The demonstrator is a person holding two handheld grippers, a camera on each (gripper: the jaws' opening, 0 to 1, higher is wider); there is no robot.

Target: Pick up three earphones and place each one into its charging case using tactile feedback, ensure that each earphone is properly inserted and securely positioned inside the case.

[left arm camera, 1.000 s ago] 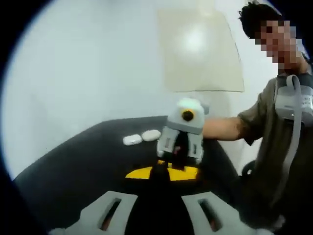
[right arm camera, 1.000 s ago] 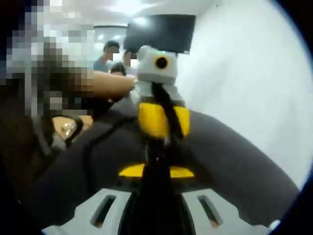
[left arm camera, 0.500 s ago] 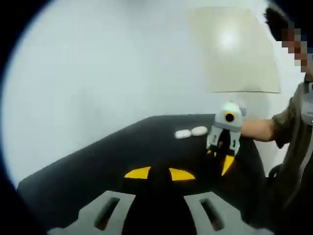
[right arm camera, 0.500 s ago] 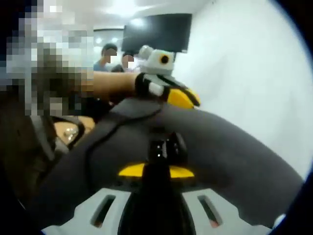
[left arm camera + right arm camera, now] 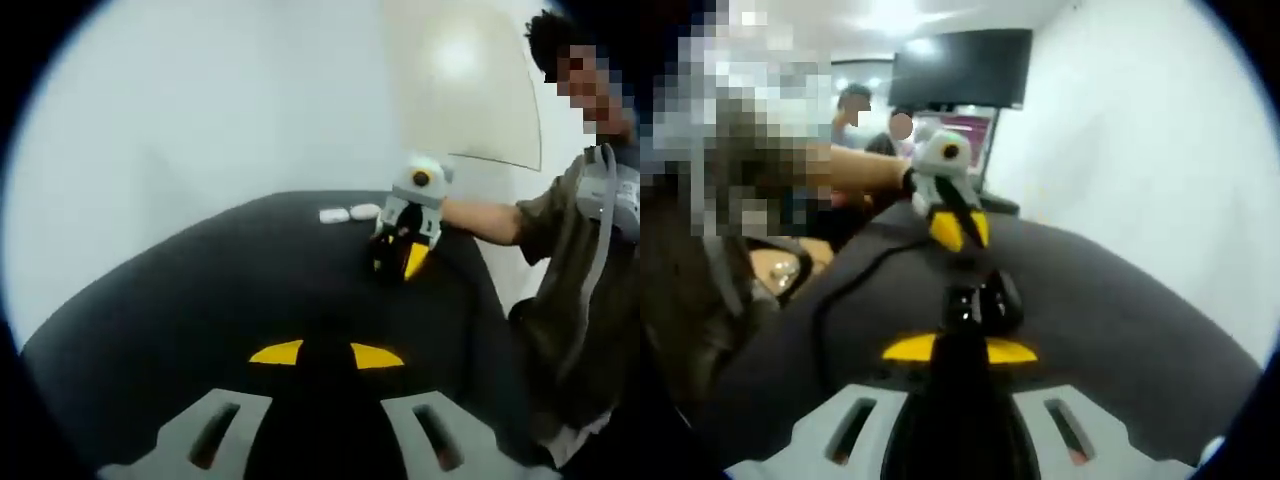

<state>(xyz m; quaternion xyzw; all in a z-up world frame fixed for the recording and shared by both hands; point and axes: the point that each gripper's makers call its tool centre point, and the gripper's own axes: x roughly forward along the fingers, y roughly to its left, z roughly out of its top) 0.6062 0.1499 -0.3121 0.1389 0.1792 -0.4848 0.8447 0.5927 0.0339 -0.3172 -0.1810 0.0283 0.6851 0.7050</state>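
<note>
Black mat (image 5: 200, 300) spreads under both tools. Two white cases (image 5: 348, 213) sit at its far edge; since a second ago I've drawn my left gripper (image 5: 325, 356) back, jaws together and empty. My right gripper (image 5: 958, 350) stays pinched together just short of a dark earphone case (image 5: 982, 303). Picking hasn't started, I judge.

Worktop (image 5: 200, 300) black. Two cases (image 5: 348, 213) white. Right gripper (image 5: 402, 262) grey, yellow-tipped; left gripper (image 5: 958, 232) likewise. Wall (image 5: 200, 110) pale grey; panel (image 5: 465, 80) cream. Small object (image 5: 982, 303) black. Shirt (image 5: 580, 300) olive.
</note>
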